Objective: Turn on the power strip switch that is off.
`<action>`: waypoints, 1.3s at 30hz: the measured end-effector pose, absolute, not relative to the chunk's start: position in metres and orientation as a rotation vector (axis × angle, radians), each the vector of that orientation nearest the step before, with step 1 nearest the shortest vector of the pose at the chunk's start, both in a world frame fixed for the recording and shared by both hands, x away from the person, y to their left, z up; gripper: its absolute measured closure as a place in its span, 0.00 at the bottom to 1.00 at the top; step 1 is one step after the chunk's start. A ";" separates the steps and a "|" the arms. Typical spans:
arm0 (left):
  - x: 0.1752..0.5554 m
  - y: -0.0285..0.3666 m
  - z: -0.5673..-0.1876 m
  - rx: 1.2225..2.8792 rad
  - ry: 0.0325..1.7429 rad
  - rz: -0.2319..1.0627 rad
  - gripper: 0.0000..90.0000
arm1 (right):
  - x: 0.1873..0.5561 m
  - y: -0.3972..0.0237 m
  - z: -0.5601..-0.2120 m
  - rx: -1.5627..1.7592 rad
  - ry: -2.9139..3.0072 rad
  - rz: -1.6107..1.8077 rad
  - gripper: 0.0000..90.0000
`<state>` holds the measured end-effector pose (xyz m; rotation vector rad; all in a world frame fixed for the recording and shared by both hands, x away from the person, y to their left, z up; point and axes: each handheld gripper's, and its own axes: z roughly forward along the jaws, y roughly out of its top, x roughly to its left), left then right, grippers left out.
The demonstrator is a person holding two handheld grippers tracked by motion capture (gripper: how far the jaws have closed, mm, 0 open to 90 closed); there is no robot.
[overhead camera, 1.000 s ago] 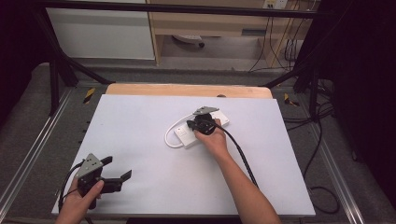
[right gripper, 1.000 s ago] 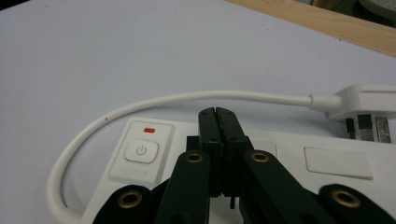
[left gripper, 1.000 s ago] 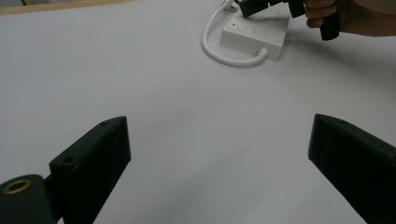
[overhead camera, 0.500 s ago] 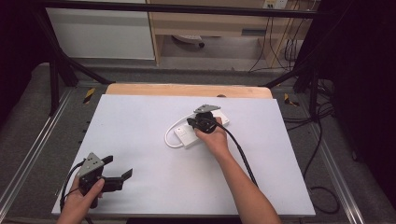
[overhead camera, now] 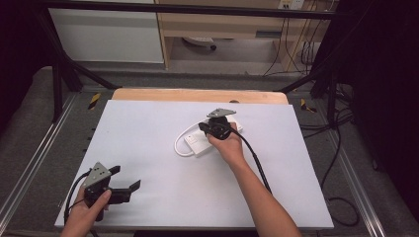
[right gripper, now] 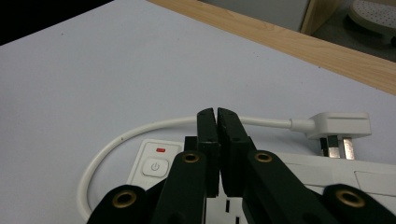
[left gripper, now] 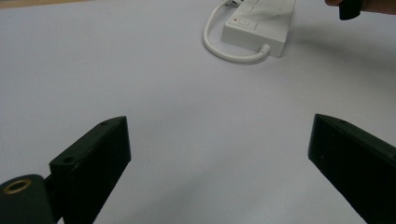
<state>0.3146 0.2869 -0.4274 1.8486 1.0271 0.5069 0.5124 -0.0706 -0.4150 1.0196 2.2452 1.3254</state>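
A white power strip [overhead camera: 210, 140] is seen just right of centre in the high view, lying on the white table top [overhead camera: 148, 128], with its cord [overhead camera: 179, 143] looped out to the left. The right gripper [overhead camera: 205, 129] is held directly over the strip, its jaws pressed together with nothing between them. In the right gripper view the closed jaws rise over the strip's socket face, with the power button [right gripper: 155, 166] to the lower left and the white plug [right gripper: 340, 126] lying at the right, near the wooden table edge [right gripper: 299, 44]. The left gripper [overhead camera: 129, 189] is held at the lower left of the high view, close to the table's near edge, with its jaws spread wide apart and empty. A broad stretch of bare table top is left between the two grippers, and more lies to the right of the strip.
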 end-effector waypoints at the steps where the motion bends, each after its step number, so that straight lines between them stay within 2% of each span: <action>1: 0.314 0.287 -0.427 1.848 1.026 0.507 0.07 | 0.512 -0.071 -0.414 1.021 2.243 1.330 0.98; 24: 0.314 0.286 -0.428 1.858 1.024 0.507 0.07 | 0.506 -0.075 -0.398 1.026 2.235 1.364 0.81; 39: 0.314 0.286 -0.428 1.861 1.025 0.508 0.07 | 0.501 -0.081 -0.385 1.078 2.213 1.381 0.45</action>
